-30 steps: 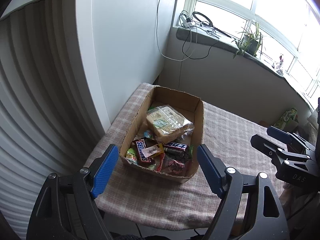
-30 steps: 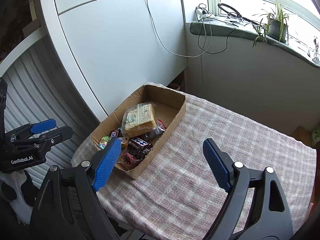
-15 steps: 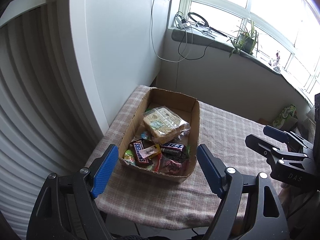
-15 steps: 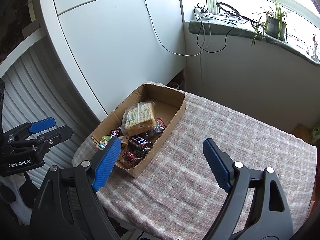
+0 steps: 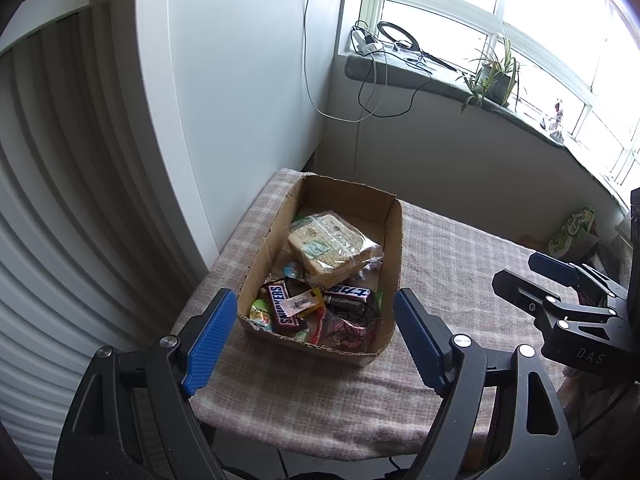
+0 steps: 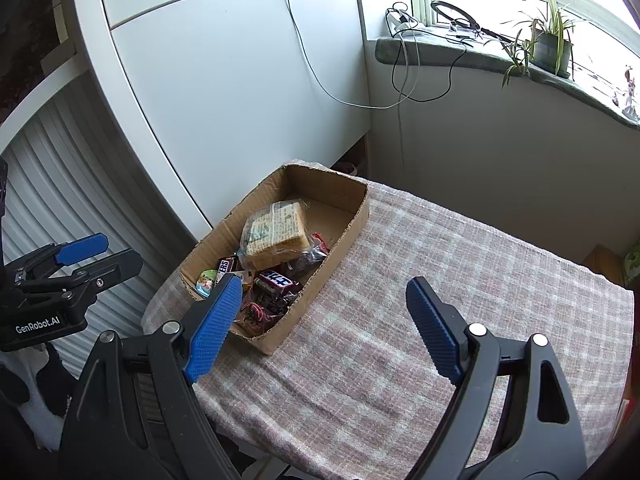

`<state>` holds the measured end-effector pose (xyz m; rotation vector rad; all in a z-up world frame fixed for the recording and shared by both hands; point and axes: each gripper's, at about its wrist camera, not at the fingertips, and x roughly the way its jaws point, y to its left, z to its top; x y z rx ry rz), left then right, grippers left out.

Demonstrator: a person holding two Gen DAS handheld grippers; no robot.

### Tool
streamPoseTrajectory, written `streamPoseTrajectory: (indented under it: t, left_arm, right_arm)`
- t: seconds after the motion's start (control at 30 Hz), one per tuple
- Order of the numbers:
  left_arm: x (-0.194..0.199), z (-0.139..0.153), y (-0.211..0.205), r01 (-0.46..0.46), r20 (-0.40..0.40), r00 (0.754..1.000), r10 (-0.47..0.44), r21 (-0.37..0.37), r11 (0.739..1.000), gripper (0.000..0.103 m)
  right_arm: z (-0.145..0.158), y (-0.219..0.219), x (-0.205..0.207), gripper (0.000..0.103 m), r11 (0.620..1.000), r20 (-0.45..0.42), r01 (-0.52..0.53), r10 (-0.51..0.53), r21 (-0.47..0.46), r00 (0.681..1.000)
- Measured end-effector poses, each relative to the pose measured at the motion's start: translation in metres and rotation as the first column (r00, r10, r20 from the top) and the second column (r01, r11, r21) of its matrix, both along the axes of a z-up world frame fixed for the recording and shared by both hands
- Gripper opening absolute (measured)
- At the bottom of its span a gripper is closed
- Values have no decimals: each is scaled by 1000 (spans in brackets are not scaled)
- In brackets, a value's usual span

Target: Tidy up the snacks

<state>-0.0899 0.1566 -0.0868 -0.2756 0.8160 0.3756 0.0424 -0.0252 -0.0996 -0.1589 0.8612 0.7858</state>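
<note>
While uncovered, cardboard box (image 5: 394, 236) of snacks (image 5: 320, 304)

There is one cardboard box (image 5: 394, 236) on one table (image 5: 460, 264), ahead of the two grippers. In the box I count one bag of crackers (image 5: 332, 246), one Snickers bar (image 5: 282, 306) and one dark Mars bar (image 5: 346, 296). The smaller sweets cannot be counted.

My left claw (image 5: 314, 338) bodies are cut off by the lower frame edge. The cracker pack (image 5: 334, 246) hides the snacks beneath it. My right claw (image 6: 324, 326) pad covers part of the cardboard box (image 6: 344, 240). Small wrapper labels are unreadable.
</note>
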Motion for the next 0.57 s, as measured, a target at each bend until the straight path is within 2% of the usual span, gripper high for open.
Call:
streamPoseTrajectory:
  t: [0.13,0.37,0.57]
  left_arm:
    - [1,1,-2,3,6,1000,-3,19,1000,81]
    - [5,-3,2,-7,0,1000,7,-10,1000,81]
    - [5,3,-9,14,17,1000,-15,66,998,81]
  right_arm:
    - [-4,0,2,87,1000,-6,8,-8,-3,1000]
    - [-12,-4,9,87,999,-28,40,-40,-8,999]
    - [-16,-7,11,87,998,-37,57,-58,-14,998]
